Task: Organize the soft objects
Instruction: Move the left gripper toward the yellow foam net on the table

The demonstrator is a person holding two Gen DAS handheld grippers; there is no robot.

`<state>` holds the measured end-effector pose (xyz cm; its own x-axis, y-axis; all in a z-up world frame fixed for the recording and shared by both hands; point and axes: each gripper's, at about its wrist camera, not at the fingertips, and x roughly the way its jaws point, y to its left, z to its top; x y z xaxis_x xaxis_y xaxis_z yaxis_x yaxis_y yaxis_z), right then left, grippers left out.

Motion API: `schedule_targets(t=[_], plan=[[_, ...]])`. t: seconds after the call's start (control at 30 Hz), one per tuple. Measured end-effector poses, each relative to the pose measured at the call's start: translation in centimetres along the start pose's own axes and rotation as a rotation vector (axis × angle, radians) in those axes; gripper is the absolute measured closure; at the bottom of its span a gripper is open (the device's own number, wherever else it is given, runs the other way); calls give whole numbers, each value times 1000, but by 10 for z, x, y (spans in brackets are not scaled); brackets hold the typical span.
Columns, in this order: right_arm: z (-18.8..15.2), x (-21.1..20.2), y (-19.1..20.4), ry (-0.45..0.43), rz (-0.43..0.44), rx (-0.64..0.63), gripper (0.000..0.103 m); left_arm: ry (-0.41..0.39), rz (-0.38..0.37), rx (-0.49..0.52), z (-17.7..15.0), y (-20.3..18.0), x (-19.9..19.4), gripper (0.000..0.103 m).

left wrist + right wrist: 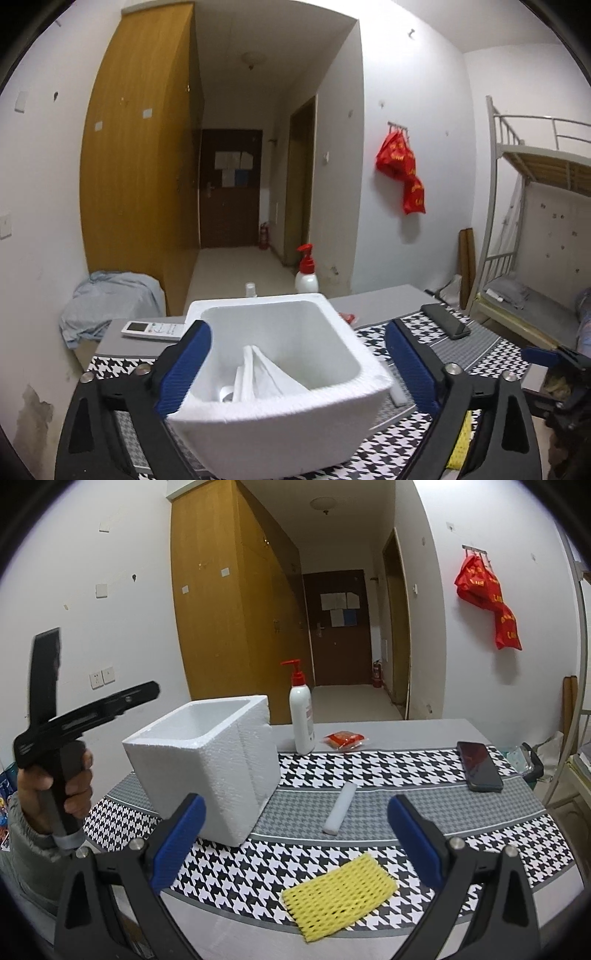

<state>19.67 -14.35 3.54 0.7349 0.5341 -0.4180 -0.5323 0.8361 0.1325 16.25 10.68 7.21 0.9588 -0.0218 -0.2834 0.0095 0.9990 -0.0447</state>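
The yellow foam net (339,896) lies flat on the table (424,731) between the wide open, empty right gripper (295,843), looks light and squashy, so pinch one edge.

You have a white foam box (207,760) with a grainy, matt skin, thin glossy white plastic bags (258,376) inside it. The houndstooth tablecloth (369,771) looks woven and matt. The yellow foam net sleeve (338,895) is open-meshed; the white foam stick (340,808) smooth. The phone (479,770) is glossy glass, the pump bottle (302,716) shiny plastic.
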Motion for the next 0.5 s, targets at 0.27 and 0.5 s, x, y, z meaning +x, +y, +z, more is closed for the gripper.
schedule_targets(t=[0.27, 0.5], plan=[[-7, -15, 2, -34, -22, -8, 3, -26, 19, -16, -18, -9, -21, 3], [-11, -31, 3, -71, -55, 0, 3, -140, 51, 33, -32, -29, -54, 2]])
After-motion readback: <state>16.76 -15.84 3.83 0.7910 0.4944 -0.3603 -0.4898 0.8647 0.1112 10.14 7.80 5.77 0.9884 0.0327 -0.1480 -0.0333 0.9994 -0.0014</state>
